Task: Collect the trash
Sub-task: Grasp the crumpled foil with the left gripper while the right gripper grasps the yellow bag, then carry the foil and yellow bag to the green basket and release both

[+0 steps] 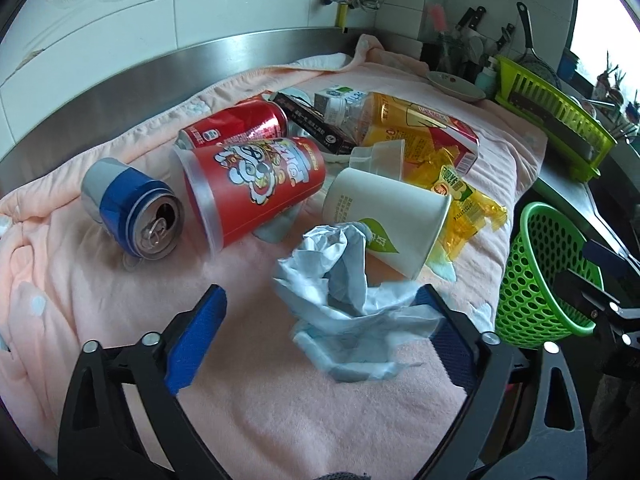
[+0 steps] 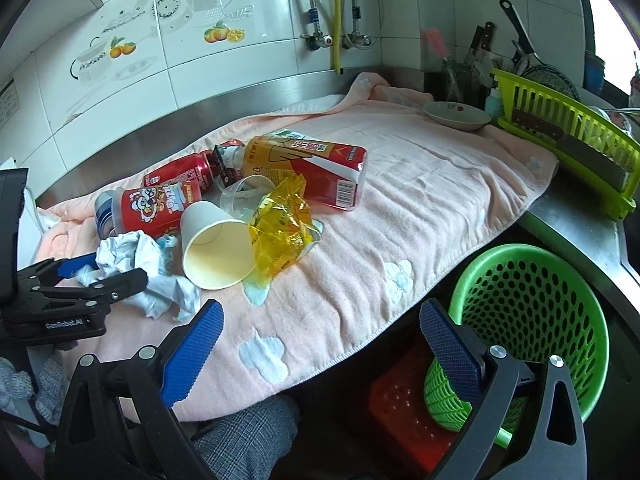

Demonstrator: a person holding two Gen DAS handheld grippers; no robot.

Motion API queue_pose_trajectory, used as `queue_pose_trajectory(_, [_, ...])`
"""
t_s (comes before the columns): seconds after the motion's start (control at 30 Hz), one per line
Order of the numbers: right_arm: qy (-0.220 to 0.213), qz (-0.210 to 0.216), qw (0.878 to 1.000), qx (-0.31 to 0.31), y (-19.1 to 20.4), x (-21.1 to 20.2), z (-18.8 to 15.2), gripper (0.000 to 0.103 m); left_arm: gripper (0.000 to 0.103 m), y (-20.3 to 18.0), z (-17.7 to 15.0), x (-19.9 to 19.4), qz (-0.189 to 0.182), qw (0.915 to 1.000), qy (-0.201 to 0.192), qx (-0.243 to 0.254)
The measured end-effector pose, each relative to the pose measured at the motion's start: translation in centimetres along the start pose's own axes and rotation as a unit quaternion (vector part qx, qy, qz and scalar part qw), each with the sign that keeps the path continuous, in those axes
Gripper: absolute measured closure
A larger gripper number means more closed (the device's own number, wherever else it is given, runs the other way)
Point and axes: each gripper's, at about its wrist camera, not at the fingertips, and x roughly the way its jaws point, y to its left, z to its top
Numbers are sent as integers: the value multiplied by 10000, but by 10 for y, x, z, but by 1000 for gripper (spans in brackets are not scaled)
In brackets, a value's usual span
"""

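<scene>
Lying on the pink towel [image 1: 120,288], a crumpled pale-blue tissue [image 1: 344,300] is seen, creased and partly unfolded, its far edge touching the tipped white paper cup [image 1: 384,220]. It is straddled by the left gripper [image 1: 320,316], jaws spread wide, not closed on it. The right gripper [image 2: 320,332] is held wide and empty above the towel's front edge, just beside the green perforated basket [image 2: 532,304]. Cans, cartons and a yellow wrapper [image 2: 284,228] are piled behind.
</scene>
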Motion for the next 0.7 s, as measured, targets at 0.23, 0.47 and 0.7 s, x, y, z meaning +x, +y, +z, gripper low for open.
queue_pose_trajectory(0.23, [121,314,9994,-23,3,17,11,8,29,4,-1,14,-257,9995,182,-95])
queue_pose_trajectory(0.47, [104,549,9981,-269,16,27,21,11,50,9,0,15,-417,9990,126,-96])
queue_pose_trajectory(0.7, [230,643,9976,-147,11,49,37,24,66,16,-1,4,-518,9986,-5,-119])
